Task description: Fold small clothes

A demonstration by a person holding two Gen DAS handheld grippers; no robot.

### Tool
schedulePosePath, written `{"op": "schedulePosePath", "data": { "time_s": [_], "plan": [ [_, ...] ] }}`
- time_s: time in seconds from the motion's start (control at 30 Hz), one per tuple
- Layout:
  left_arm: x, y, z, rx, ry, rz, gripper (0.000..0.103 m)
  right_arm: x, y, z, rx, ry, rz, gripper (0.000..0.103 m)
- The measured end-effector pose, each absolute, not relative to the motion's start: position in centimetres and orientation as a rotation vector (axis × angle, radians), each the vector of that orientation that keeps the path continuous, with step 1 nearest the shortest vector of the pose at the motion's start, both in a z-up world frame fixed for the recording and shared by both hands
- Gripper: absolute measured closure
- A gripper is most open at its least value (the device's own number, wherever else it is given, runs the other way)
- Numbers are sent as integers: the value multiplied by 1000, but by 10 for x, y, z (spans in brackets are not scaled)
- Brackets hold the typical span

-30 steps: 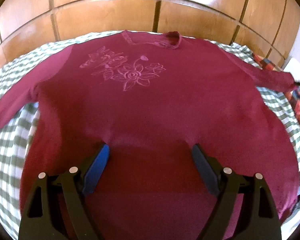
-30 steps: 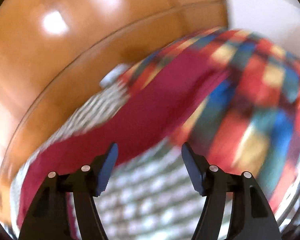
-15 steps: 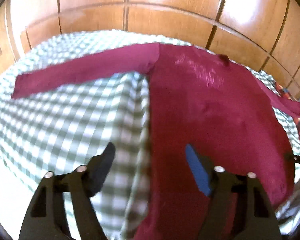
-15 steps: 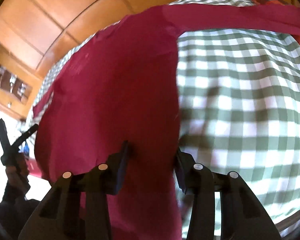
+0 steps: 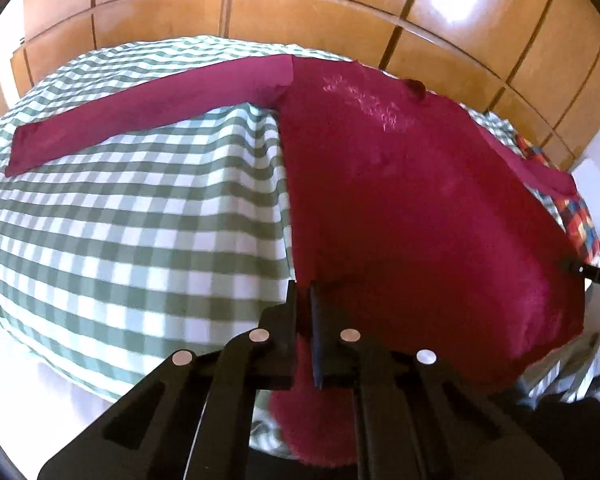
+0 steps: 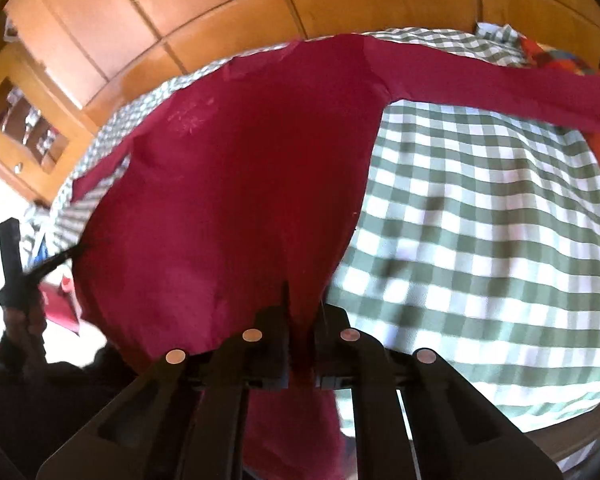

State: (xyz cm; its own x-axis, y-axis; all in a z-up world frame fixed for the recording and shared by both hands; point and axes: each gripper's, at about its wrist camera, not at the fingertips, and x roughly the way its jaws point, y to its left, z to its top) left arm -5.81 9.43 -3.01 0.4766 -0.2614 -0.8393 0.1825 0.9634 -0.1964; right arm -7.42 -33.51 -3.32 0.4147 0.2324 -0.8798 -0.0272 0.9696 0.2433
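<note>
A dark red long-sleeved shirt [image 5: 412,200] with a pale flower print lies face up on a green-and-white checked cloth [image 5: 120,220], both sleeves spread out sideways. My left gripper [image 5: 305,300] is shut on the shirt's bottom hem at its left corner, red fabric pinched between the pads. In the right wrist view the same shirt [image 6: 236,184] fills the middle, and my right gripper [image 6: 303,312] is shut on the hem at the right corner. The left gripper shows at the far left [image 6: 12,256] of that view, held by a hand.
Wooden wardrobe panels [image 5: 300,8] stand behind the bed. A multicoloured checked blanket [image 5: 580,224] lies past the shirt's right sleeve, seen again as the blanket [image 6: 552,56] in the right wrist view. A wooden cabinet with glass doors [image 6: 28,128] stands to the left. Checked cloth [image 6: 480,240] is bare right of the shirt.
Both grippers were open; the left slid leftward to the shirt's left hem corner, the right swung from the blanket to the right hem corner. Both have shut on the hem.
</note>
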Motion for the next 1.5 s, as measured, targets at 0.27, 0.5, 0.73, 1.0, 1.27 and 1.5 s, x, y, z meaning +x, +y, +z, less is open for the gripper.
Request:
{"op": "schedulePosePath", "data": {
  "time_s": [0.27,0.5,0.73,1.0,1.27,1.5],
  "plan": [
    [-46,103,-29,-46,1061,-167,62,-74,-340,-62,240,1230,167,90],
    [-12,71,-2,-55,921,-206,51,-66,-405,-40,388,1104,-18,49],
    [16,-9,-23,100,922,-269,43,-71,-522,-9,610,885,-392,49],
    [31,-29,-49,81,982,-262,36,-70,-643,23,778,641,-700,50],
    [34,-33,-53,90,987,-255,32,-20,-671,8,779,713,-758,78],
    [42,-31,-52,75,1013,-263,25,31,-599,57,538,706,-528,96]
  ]
}}
